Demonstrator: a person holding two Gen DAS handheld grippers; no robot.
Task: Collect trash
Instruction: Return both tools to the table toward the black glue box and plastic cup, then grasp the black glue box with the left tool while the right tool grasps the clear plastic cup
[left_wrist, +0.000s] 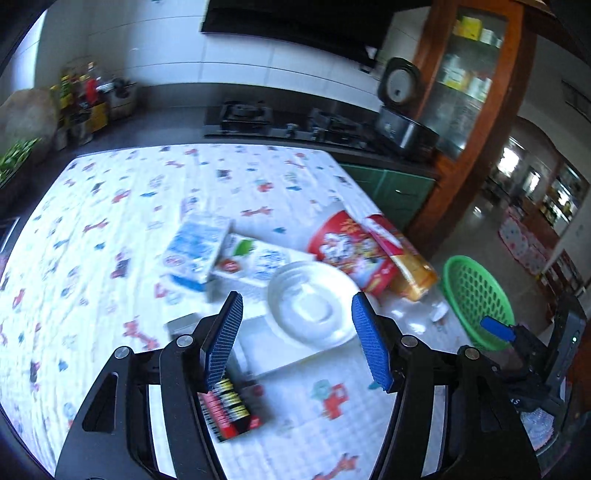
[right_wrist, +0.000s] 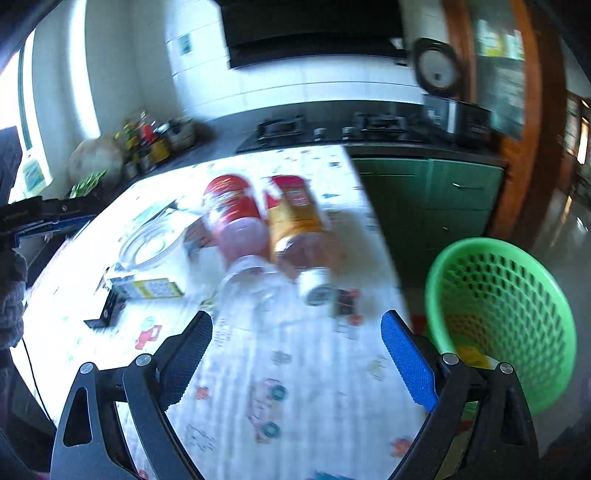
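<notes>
Trash lies on a table with a patterned white cloth (left_wrist: 110, 221). In the left wrist view my left gripper (left_wrist: 297, 306) is open and empty, above a white plastic lid (left_wrist: 314, 302). Beyond it lie a blue-white carton (left_wrist: 195, 249), a white carton (left_wrist: 258, 258), a red tub (left_wrist: 351, 247) and a yellow-red pack (left_wrist: 406, 258); a red-black box (left_wrist: 229, 410) lies under its left finger. In the right wrist view my right gripper (right_wrist: 295, 336) is open and empty, just short of a clear plastic bottle (right_wrist: 258, 284). A green basket (right_wrist: 506, 306) stands right of the table.
A kitchen counter with a gas stove (left_wrist: 295, 125) and a rice cooker (left_wrist: 402, 110) runs behind the table. Green cabinets (right_wrist: 424, 199) and a wooden glass-door cupboard (left_wrist: 469, 92) stand at the right. The right gripper's blue fingertip (left_wrist: 496, 328) shows by the basket (left_wrist: 476, 302).
</notes>
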